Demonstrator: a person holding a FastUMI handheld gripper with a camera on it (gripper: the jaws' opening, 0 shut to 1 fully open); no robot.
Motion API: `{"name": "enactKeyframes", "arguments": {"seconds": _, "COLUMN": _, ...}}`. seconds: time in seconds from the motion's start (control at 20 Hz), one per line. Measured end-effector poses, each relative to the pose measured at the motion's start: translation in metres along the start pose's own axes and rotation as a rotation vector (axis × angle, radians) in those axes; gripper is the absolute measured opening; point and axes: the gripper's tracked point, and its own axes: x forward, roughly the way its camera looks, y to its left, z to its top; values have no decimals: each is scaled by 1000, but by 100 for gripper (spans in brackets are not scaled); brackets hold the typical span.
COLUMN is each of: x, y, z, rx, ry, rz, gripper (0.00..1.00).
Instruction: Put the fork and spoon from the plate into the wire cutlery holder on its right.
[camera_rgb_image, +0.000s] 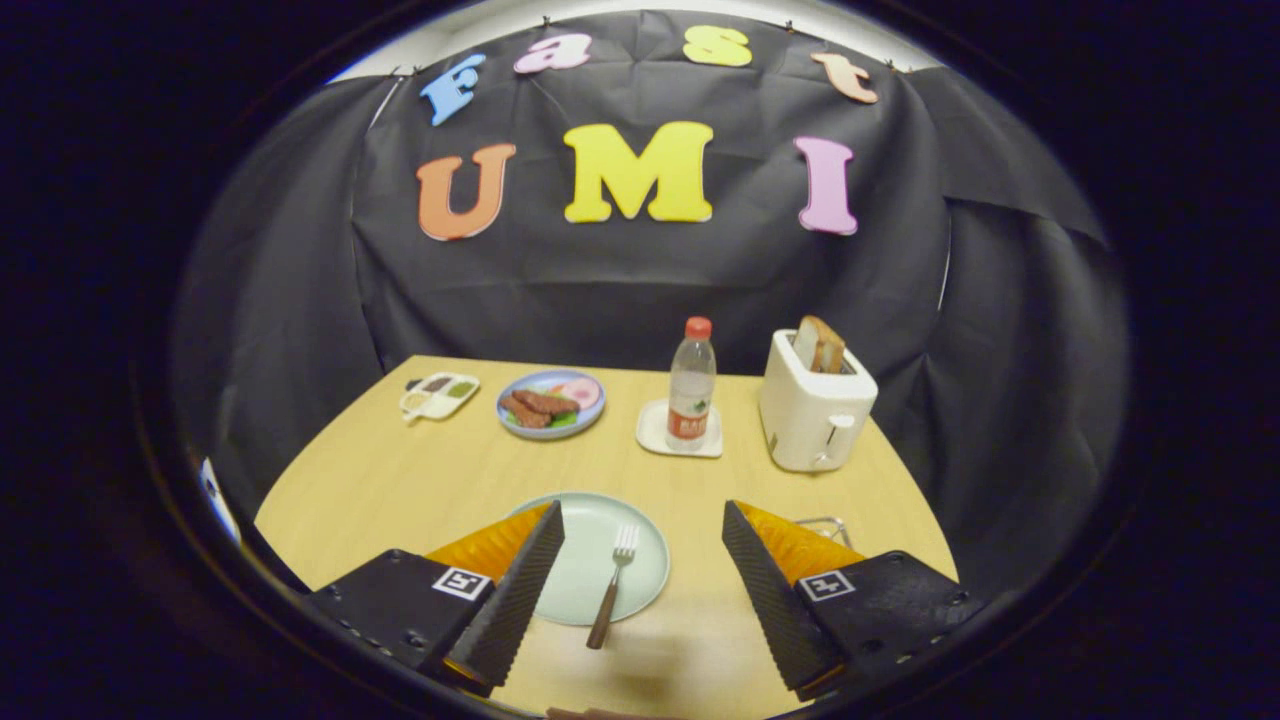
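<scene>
Gripper view: fingers (643, 520) spread wide, empty, flanking fork (612, 587).

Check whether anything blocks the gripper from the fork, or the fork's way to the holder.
Nothing visible does. The gripper is open, and the fork lies between its fingers on the plate with nothing over it. The holder peeks out just behind the right finger, right of the plate; no object stands between them.
</scene>
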Motion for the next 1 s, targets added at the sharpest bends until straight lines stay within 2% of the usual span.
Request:
{"name": "enactKeyframes", "arguments": {"seconds": 0.2, "x": 44, "y": 27, "z": -48, "rx": 30, "ry": 145, "rz": -1, "gripper": 91}}
{"name": "enactKeyframes", "arguments": {"seconds": 0.25, "x": 51, "y": 33, "z": -60, "rx": 22, "ry": 178, "rz": -1, "gripper": 88}}
{"name": "enactKeyframes", "arguments": {"seconds": 0.4, "x": 70, "y": 41, "z": -89, "rx": -18, "ry": 258, "rz": 0, "gripper": 86}}
{"name": "enactKeyframes", "arguments": {"seconds": 0.5, "x": 82, "y": 42, "z": -104, "rx": 0, "ry": 308, "rz": -9, "gripper": 84}}
{"name": "enactKeyframes", "arguments": {"seconds": 0.7, "x": 98, "y": 33, "z": -119, "rx": 44, "ry": 374, "rz": -45, "gripper": 65}}
{"name": "enactKeyframes", "arguments": {"seconds": 0.75, "x": 101, "y": 33, "z": -121, "rx": 53, "ry": 383, "rz": -50, "gripper": 50}}
{"name": "enactKeyframes", "arguments": {"seconds": 0.8, "x": 103, "y": 33, "z": -123, "rx": 58, "ry": 393, "rz": -50, "gripper": 47}}
{"name": "enactKeyframes", "arguments": {"seconds": 1.0, "x": 109, "y": 34, "z": -133, "rx": 74, "ry": 446, "rz": -55, "gripper": 47}}
